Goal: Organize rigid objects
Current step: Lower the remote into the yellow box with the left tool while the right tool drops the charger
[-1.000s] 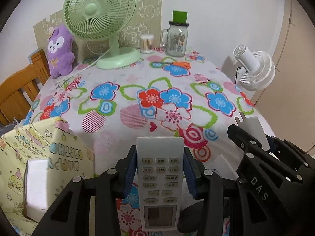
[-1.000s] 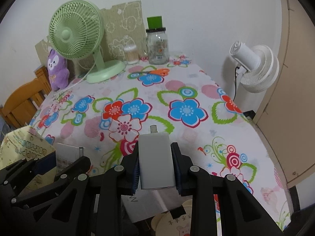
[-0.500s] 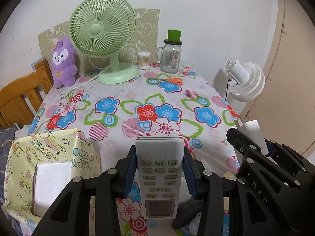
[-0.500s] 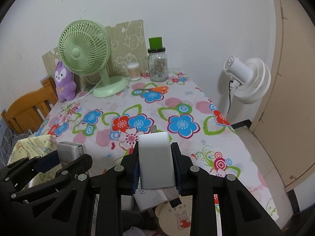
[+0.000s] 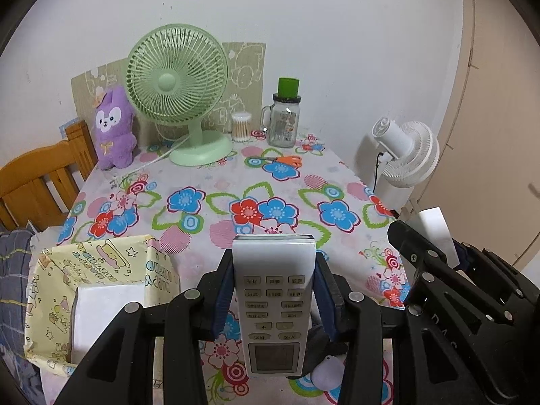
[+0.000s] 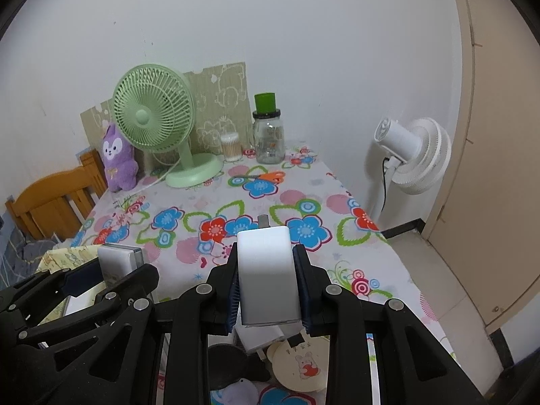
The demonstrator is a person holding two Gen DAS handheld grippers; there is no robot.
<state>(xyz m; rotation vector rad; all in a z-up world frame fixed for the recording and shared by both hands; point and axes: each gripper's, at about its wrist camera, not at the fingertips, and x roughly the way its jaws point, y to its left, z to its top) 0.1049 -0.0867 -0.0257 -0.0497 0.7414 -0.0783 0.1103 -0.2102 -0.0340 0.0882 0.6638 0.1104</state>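
My left gripper (image 5: 274,290) is shut on a white remote control (image 5: 274,300), held above the near edge of the flowered table (image 5: 209,182). My right gripper (image 6: 268,287) is shut on a white power bank (image 6: 266,280) with a plug tip at its far end. Each gripper shows in the other's view: the right one (image 5: 435,256) with the power bank (image 5: 435,233), the left one (image 6: 111,273) with the remote control (image 6: 118,260). A yellow patterned box (image 5: 101,270) holding a white block (image 5: 104,317) stands at the near left.
At the table's far end stand a green fan (image 5: 179,94), a purple plush (image 5: 113,128), a cotton swab tub (image 5: 241,126) and a glass jar with a green lid (image 5: 285,118). Orange scissors (image 5: 280,160) lie near them. A white fan (image 5: 408,152) stands on the right, a wooden chair (image 5: 37,182) on the left. Small items (image 6: 297,364) lie below my right gripper.
Both grippers have risen and pulled back from the table, still holding the remote control and the power bank. More of the room shows now.
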